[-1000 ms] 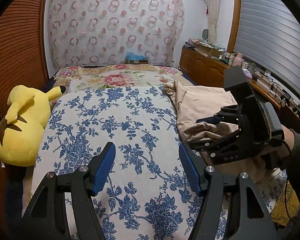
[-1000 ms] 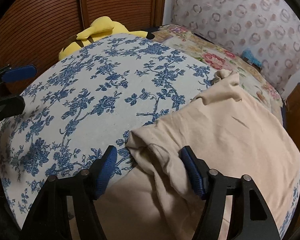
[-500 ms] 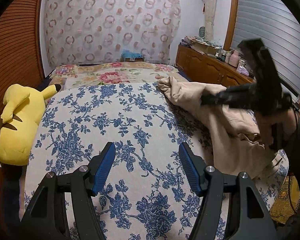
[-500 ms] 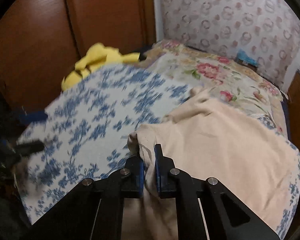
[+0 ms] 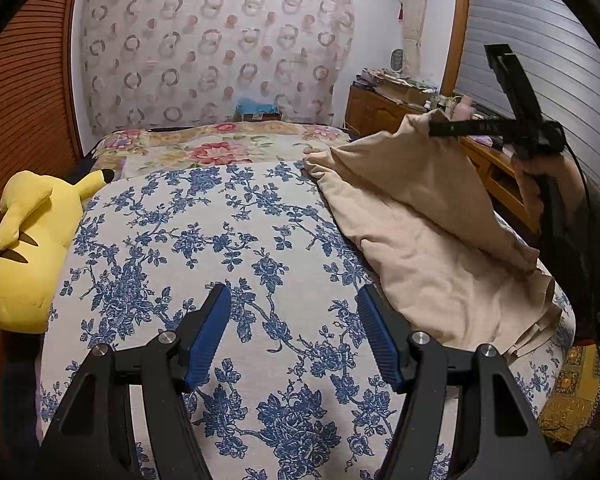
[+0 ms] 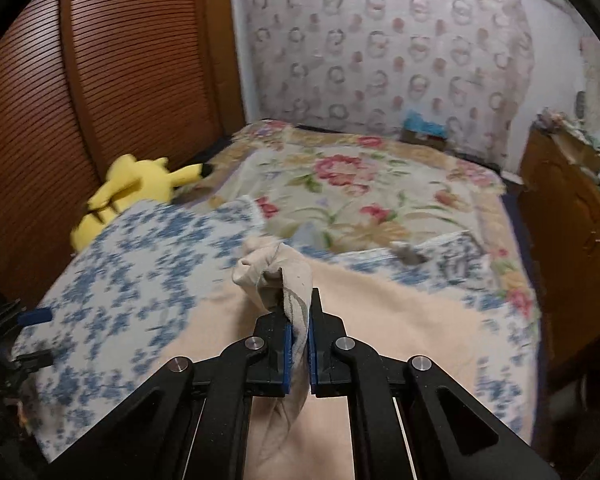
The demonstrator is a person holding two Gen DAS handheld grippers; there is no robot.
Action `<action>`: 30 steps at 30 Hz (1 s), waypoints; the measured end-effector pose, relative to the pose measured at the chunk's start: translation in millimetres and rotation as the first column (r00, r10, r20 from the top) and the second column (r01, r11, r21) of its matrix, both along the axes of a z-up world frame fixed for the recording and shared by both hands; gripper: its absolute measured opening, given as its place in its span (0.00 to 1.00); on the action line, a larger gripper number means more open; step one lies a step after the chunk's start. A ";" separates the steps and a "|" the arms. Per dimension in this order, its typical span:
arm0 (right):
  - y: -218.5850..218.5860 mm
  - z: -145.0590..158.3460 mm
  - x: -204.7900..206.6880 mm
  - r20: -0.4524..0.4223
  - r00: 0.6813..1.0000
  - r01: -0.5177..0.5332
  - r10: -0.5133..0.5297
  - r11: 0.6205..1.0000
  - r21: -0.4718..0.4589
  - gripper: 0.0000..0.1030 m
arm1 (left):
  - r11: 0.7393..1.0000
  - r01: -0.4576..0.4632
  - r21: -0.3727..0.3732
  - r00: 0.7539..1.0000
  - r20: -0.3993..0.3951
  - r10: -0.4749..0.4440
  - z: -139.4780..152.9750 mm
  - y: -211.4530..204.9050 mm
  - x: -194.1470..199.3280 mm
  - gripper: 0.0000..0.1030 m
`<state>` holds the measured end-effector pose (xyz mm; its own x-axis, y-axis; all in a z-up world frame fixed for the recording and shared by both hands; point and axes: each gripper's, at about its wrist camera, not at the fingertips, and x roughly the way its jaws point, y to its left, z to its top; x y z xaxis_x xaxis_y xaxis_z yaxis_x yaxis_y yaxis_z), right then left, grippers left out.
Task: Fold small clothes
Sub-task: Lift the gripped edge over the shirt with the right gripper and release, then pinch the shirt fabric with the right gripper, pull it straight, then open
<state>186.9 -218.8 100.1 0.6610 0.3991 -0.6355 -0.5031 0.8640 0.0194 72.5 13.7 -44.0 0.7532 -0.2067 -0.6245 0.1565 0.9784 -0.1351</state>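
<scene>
Right wrist view: a corner of the beige garment [image 6: 380,320] is clamped in the right claw [image 6: 298,344], lifted off the bed [image 6: 140,264]. The left claw [image 5: 296,336] is held open and empty over the bed's blue-flowered cover.

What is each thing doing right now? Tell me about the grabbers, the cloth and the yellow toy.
Right gripper: shut on the cloth, lifting one corner.
Left gripper: open, empty, over the bedspread.
Cloth: beige, crumpled, partly raised, the rest on the bedspread.
Yellow toy: lying at the bed's edge.

Your home bedroom: bed [image 5: 260,216] under floral covers, yellow plush toy [image 5: 28,248], cluttered wooden dresser [image 5: 384,108], slatted wardrobe doors [image 6: 100,92].
</scene>
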 end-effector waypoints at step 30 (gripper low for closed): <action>-38.3 -69.1 62.7 -0.183 0.938 0.280 -0.295 0.954 -0.103 0.35 | 0.997 0.082 0.012 0.995 -0.051 -0.081 -12.2 -33.9 6.8 0.65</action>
